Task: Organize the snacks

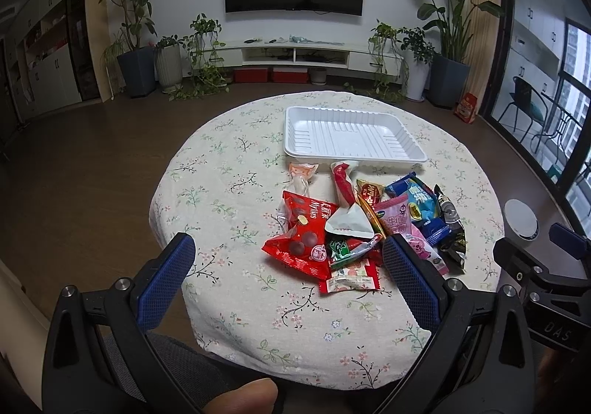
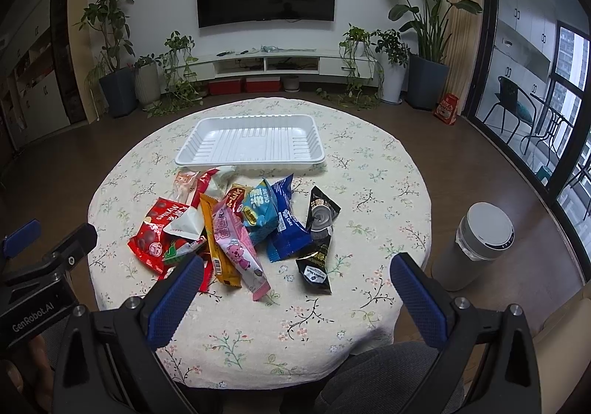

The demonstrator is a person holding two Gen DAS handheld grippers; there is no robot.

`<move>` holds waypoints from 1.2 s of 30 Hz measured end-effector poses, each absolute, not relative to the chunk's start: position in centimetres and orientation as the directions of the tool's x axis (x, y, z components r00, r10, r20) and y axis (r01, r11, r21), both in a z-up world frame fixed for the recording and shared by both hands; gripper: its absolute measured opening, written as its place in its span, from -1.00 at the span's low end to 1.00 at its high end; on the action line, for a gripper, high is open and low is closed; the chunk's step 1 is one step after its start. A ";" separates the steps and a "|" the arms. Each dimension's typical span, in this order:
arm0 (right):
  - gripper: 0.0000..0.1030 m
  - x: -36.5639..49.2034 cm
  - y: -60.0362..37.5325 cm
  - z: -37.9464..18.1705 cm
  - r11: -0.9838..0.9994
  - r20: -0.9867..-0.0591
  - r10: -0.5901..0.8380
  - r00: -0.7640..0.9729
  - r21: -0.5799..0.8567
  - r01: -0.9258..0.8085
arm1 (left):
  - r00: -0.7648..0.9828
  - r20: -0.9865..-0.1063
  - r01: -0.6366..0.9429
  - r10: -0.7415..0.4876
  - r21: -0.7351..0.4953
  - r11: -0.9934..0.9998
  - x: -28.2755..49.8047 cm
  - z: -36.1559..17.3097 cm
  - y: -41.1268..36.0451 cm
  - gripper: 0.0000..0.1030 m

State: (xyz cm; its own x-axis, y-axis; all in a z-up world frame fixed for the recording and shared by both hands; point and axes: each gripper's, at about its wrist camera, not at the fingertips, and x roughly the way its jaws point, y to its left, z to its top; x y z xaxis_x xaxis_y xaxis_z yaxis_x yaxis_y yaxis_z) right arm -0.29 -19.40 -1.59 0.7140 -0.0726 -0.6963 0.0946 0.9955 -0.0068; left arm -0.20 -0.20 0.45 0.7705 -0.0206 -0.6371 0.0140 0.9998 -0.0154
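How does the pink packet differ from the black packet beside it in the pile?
The pink packet is long, pale and printed with a cartoon animal; the black packet is dark and glossy with gold print. The pink packet lies on top of other snacks, while the black packet sits at the pile's right edge on the tablecloth. Both are sealed and outside the white tray.

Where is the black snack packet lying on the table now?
The black packet lies at the right edge of the snack pile, beside the dark blue packet, nearer than the white tray.
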 end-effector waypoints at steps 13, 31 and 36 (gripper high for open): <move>1.00 -0.4 -19.3 -1.8 0.996 -0.698 -0.073 0.713 -0.008 0.094 | 0.770 -0.638 0.015 -0.022 -0.016 1.000 -0.3 0.4 -0.1 0.99; 1.00 -0.4 -19.3 -1.9 0.996 -0.699 -0.074 0.712 -0.009 0.094 | 0.769 -0.639 0.014 -0.022 -0.017 1.000 -0.3 0.3 -0.2 0.99; 1.00 -0.4 -19.3 -2.0 0.996 -0.699 -0.073 0.711 -0.008 0.094 | 0.769 -0.639 0.014 -0.022 -0.017 1.000 -0.3 0.3 -0.1 0.99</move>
